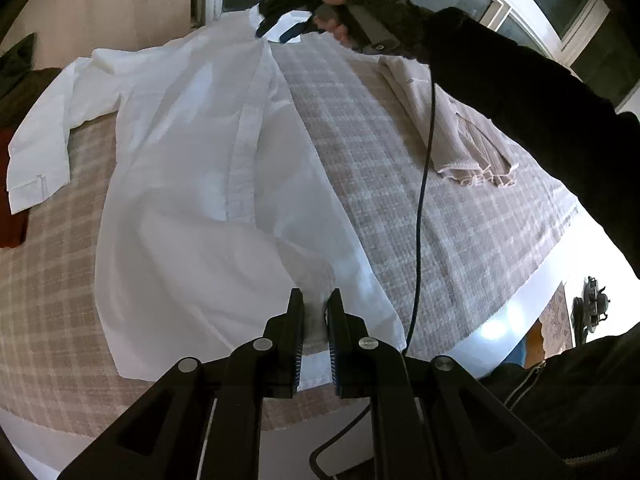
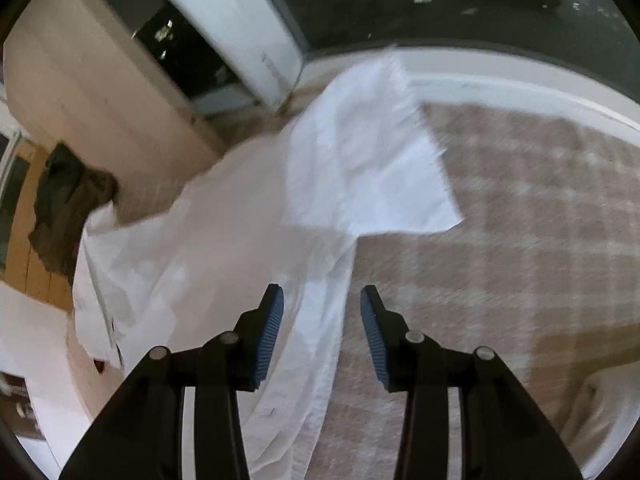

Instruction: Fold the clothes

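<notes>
**White shirt spread on the checked bed, left jaws pinching its hem**

White long-sleeved button-up cotton shirt (image 1: 192, 168) lies spread face up on a bed covered with a beige-and-white checked woven blanket (image 1: 420, 208). No box, basket or other container shows in either view; the bed alone bears the clothes. In the left wrist view the shirt runs from the collar at 12 o'clock down to the hem at 6 o'clock, with one sleeve stretched out flat toward 9 o'clock. A folded pale beige garment (image 1: 452, 128) rests on the blanket at about 2 o'clock, apart from the shirt.

The left gripper (image 1: 316, 308), black with blue ribbed pads, sits at 6 o'clock in its own view, its jaws nearly together and clamped on a fold of the shirt's lower edge, which stands up between the pads.

The right gripper (image 2: 322, 300) shows in its own view with the jaws apart. A strip of the shirt (image 2: 316, 344) passes between the pads, nearer the left one; neither pad presses on it. The shirt's cloth fans out from there toward 11 and 12 o'clock. In the left wrist view the same gripper (image 1: 276, 34) hovers at the collar at 12 o'clock, carried by a hand (image 1: 340, 16) in a dark fingerless glove and black sleeve, with a black cable (image 1: 420, 208) hanging down across the blanket.
</notes>
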The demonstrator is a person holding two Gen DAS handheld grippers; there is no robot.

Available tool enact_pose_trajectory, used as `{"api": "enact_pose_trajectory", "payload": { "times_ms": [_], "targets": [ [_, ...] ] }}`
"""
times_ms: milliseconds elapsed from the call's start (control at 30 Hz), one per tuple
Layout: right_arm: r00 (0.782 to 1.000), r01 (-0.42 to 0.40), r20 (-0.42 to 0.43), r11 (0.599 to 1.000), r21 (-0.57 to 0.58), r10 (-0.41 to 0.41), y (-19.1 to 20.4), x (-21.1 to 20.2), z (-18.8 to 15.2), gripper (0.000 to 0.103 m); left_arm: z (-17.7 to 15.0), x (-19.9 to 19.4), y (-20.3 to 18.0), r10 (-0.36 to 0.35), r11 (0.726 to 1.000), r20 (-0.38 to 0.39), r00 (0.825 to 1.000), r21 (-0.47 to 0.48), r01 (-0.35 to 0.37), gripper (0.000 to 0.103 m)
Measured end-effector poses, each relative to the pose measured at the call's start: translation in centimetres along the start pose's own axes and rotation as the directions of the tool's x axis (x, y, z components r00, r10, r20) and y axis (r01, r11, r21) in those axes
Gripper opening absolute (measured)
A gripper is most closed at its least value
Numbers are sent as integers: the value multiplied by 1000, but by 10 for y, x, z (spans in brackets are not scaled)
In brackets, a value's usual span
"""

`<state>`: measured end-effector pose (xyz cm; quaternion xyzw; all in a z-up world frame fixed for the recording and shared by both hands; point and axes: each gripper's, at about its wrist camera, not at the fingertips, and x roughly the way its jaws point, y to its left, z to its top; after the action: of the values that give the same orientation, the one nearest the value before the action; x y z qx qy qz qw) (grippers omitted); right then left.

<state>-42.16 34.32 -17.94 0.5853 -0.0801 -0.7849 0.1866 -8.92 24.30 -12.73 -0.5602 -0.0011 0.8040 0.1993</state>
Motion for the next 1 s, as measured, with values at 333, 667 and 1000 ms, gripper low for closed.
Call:
{"api": "enact_pose_trajectory", "payload": {
  "times_ms": [333,667,1000],
  "targets": [
    [998,49,40,987,-156,-43,37,-16,-4,2,1,-20,12,-5,999,44,999,-45,7,10],
    [970,229,138,939,-255,-199,72,-30,35,3,7,1,-12,-97,995,-19,995,4,97,27],
    [972,233,89,934,-269,-217,78,-58,-40,26,-50,-44,66,31,995,-20,999,-91,-32,44]
  ]
}}
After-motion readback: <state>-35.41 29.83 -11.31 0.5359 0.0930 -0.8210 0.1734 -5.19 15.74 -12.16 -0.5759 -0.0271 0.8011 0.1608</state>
